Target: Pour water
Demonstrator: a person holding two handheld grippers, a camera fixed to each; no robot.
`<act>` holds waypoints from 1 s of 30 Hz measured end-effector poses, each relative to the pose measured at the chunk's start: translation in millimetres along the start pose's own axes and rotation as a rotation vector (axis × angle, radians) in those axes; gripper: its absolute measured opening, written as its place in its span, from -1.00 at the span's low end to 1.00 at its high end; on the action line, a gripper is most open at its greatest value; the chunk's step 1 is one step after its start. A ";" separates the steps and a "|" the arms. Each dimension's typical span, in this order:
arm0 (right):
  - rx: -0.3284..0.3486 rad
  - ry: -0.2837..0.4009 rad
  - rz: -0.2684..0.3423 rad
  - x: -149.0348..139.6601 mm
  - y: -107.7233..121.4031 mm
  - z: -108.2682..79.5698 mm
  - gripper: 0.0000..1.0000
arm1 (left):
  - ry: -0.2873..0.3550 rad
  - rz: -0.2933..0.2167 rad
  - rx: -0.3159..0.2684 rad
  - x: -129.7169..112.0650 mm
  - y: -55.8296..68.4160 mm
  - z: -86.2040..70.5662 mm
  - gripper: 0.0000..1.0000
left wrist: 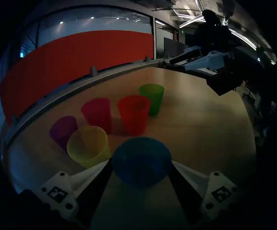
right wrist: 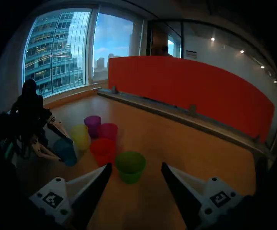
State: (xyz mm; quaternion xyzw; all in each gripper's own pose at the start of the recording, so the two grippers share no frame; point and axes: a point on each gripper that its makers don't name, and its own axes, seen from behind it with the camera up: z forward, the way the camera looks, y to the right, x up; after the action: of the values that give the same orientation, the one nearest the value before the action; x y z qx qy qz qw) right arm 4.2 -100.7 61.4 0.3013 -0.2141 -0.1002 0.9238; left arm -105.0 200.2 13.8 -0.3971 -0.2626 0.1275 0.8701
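My left gripper (left wrist: 141,162) has the blue cup (left wrist: 141,158) clamped, one finger pressing on each side. The red cup (left wrist: 134,113) stands upright straight ahead of those fingers, so I judge this hand pours. I cannot tell whether the blue cup holds water. My right gripper (right wrist: 136,165) is spread wide and empty, with the green cup (right wrist: 130,165) just beyond its fingertips.

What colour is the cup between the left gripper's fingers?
Blue. The blue cup shows best in the left gripper view.
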 end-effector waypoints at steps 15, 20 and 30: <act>0.001 -0.009 -0.001 -2.7 1.3 7.5 1.00 | 0.001 -0.009 0.007 1.3 3.1 5.6 0.79; 0.001 -0.017 -0.004 -5.8 1.4 11.6 1.00 | 0.004 0.002 0.010 1.5 4.9 5.4 0.75; 0.007 -0.038 -0.014 -15.0 0.8 21.2 1.00 | 0.009 -0.002 0.011 1.8 4.0 4.0 0.73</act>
State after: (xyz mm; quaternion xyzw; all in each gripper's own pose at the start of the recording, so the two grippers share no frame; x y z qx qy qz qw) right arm -18.7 -106.2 72.3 0.3042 -0.2295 -0.1117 0.9178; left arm -105.9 206.1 13.6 -0.3927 -0.2582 0.1263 0.8736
